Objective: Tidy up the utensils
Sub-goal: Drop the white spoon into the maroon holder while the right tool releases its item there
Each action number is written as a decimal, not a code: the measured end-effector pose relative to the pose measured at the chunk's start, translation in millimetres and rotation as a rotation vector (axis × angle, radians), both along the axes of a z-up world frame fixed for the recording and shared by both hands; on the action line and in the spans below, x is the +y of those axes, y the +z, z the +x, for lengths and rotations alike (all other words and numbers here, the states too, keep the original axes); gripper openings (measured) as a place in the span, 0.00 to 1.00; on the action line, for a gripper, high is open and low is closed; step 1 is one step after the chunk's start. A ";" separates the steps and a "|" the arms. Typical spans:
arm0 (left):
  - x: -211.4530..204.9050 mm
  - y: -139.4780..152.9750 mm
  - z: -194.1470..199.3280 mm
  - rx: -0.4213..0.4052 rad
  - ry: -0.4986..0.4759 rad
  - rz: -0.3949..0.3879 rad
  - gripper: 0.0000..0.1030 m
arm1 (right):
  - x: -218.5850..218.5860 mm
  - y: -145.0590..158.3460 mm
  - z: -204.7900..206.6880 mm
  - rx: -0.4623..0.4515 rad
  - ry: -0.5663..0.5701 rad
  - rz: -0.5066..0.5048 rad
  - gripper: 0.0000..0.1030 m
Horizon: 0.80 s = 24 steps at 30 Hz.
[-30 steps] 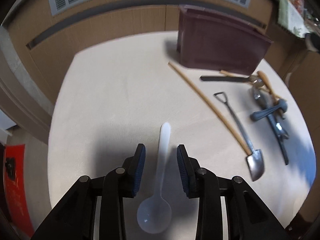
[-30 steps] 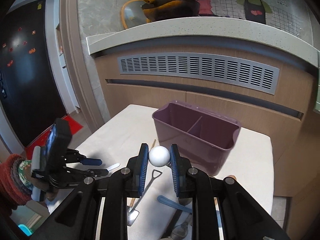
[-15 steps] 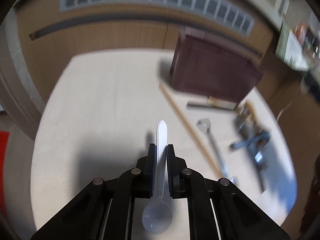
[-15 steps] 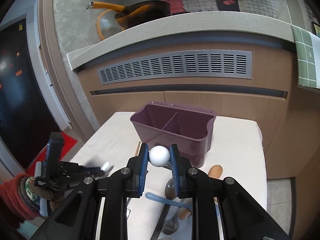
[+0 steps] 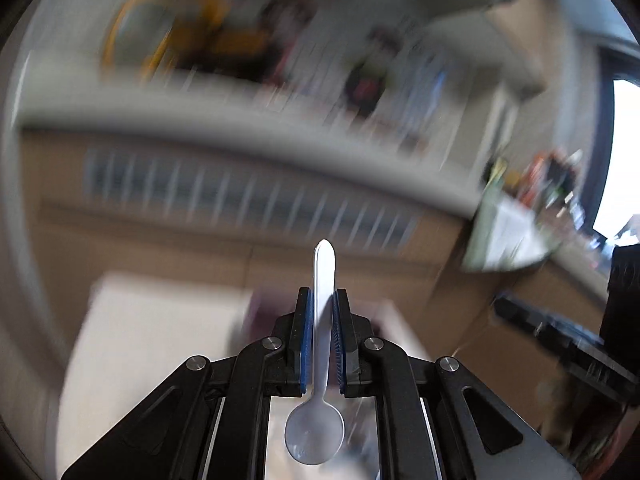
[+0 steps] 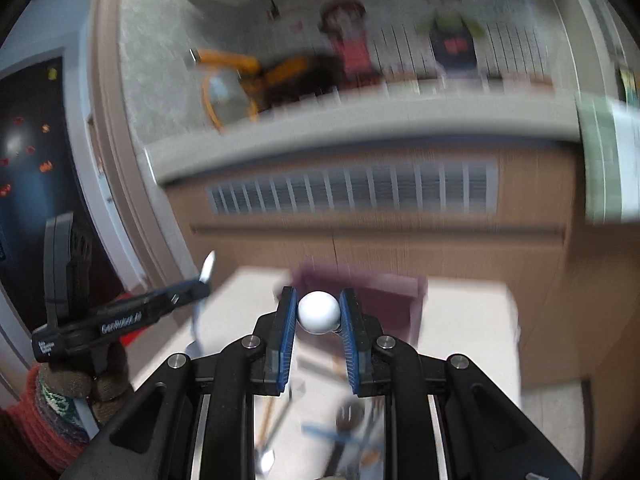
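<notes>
My left gripper (image 5: pixel 322 300) is shut on the handle of a white plastic spoon (image 5: pixel 320 344); the handle tip points forward and the bowl hangs back between the arms. It is lifted off the table and also shows at the left of the right wrist view (image 6: pixel 196 288). My right gripper (image 6: pixel 318 304) is shut on a white ball-ended utensil (image 6: pixel 318 312), held above the table in front of the purple divided utensil bin (image 6: pixel 384 296). The bin shows only as a purple blur in the left wrist view (image 5: pixel 272 304).
Several utensils lie blurred on the cream table (image 6: pixel 472 320) below my right gripper, among them a blue-handled one (image 6: pixel 336 436) and a small metal shovel (image 6: pixel 266 456). A wooden counter front with a vent grille (image 6: pixel 352 192) stands behind the table.
My left gripper closed on the white spoon, lifted it off the table and tilted upward. My right gripper kept its hold on the ball-ended utensil and shifted slightly.
</notes>
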<state>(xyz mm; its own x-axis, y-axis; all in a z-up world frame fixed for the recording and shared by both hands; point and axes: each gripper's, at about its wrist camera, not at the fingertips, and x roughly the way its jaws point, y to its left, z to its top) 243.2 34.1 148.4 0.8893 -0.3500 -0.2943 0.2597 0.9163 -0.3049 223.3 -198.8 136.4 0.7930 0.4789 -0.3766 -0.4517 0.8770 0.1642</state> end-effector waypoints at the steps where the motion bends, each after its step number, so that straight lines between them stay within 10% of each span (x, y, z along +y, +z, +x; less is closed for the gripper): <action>1: -8.0 18.5 4.5 -0.085 -0.006 0.002 0.10 | 0.8 13.2 -0.8 -0.034 -0.002 -0.003 0.19; 7: -24.8 20.6 51.1 -0.254 -0.005 -0.039 0.10 | -3.0 64.0 26.0 -0.126 0.046 0.068 0.19; 24: -23.5 -110.8 146.8 0.065 -0.005 -0.082 0.10 | 6.4 -68.1 152.1 0.205 0.058 0.139 0.19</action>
<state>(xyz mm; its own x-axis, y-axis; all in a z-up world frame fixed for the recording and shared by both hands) 390.1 10.7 37.6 0.8675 -0.3794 -0.3216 0.2412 0.8864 -0.3951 375.5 -192.5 68.3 0.6767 0.5795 -0.4541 -0.4450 0.8133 0.3748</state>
